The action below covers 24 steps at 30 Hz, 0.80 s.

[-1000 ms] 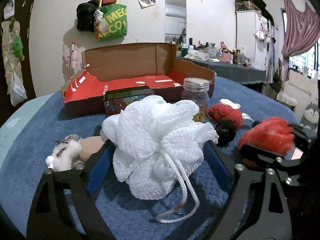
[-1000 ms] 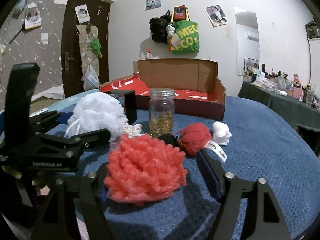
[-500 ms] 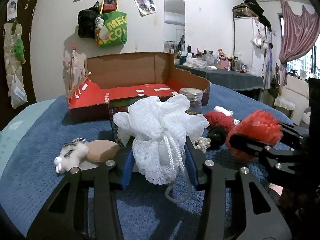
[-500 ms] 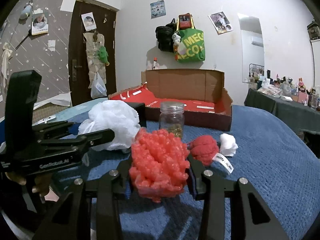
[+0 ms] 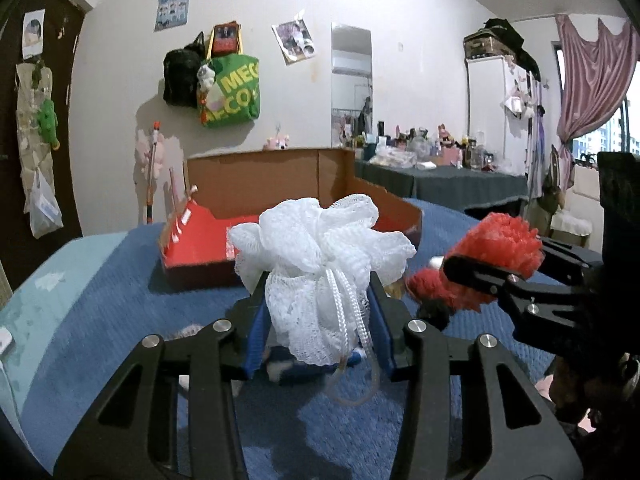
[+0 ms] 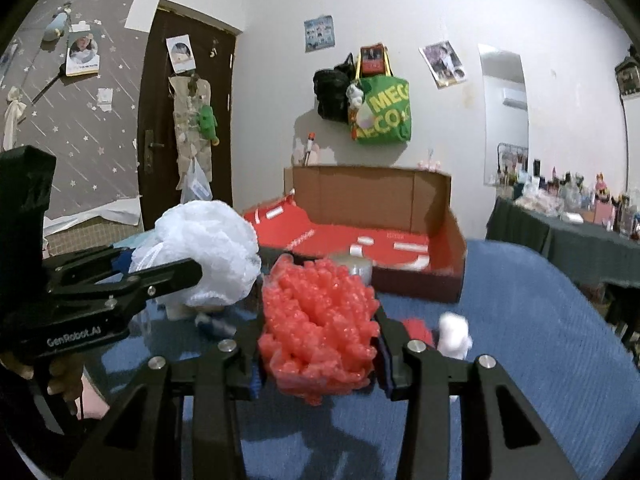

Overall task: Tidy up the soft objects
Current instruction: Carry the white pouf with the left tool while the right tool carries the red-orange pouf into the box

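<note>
Both puffs have come up off the blue blanket since a second ago, when they lay between my spread fingers; now each one hangs squeezed in its tool above the bed. My left tool point(image 5: 318, 312) is clamped on the white mesh puff point(image 5: 320, 248), its fingers pressed into the lower half while the frilly top spreads above them and the white cord loop point(image 5: 352, 356) dangles below. My right tool point(image 6: 318, 344) is clamped on the red puff point(image 6: 318, 320), which bulges out above and below the pads. The two tools sit side by side (each shows up in the other's view), the white puff to the left of the red one.

Ahead of both stands the cardboard box point(image 6: 416, 280) with its red inner floor, open at the top, resting on the blue blanket point(image 6: 540, 340). A glass jar point(image 6: 352, 266) stands just in front of the box, half hidden behind the red puff. On the blanket to the right of my right tool lie a red knitted ball point(image 6: 418, 328) and a small white soft piece point(image 6: 454, 330), touching or nearly so.
</note>
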Each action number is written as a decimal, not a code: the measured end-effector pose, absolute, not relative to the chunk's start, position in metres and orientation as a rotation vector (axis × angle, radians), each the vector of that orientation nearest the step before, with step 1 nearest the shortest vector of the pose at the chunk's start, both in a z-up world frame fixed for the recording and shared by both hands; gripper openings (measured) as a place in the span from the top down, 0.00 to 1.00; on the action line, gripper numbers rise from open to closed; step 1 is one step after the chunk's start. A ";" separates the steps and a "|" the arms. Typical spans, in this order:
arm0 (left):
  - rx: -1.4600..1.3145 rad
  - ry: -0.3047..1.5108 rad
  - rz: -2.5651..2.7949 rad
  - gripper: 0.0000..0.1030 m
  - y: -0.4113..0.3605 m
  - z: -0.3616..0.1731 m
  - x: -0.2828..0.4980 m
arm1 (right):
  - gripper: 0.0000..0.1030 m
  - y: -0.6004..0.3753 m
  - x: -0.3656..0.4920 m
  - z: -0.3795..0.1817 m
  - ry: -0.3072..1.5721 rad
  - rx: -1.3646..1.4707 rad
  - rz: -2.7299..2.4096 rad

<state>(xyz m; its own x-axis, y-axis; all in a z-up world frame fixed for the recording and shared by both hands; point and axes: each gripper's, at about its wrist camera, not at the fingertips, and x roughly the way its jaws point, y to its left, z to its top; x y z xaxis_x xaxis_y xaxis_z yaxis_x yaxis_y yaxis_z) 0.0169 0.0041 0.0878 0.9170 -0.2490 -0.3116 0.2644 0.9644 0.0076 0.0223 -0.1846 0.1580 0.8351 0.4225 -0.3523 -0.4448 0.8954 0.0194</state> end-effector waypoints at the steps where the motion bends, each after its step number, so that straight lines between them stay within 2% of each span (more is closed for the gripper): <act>1: 0.050 0.305 -0.262 0.60 0.005 0.092 0.018 | 0.57 -0.183 0.024 0.162 0.348 -0.068 0.461; 13: 0.101 0.257 -0.279 0.60 0.008 0.136 0.066 | 0.56 -0.172 0.083 0.207 0.315 -0.070 0.479; 24: 0.105 0.421 -0.340 0.60 0.012 0.150 0.172 | 0.56 -0.162 0.200 0.220 0.512 -0.075 0.537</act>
<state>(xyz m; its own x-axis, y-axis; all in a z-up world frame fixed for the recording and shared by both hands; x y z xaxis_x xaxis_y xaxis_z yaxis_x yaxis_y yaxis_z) 0.1723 0.0121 0.1500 0.8573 -0.3013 -0.4174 0.3445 0.9383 0.0304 0.1997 -0.1616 0.2196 0.7369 0.4706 -0.4853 -0.5070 0.8596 0.0636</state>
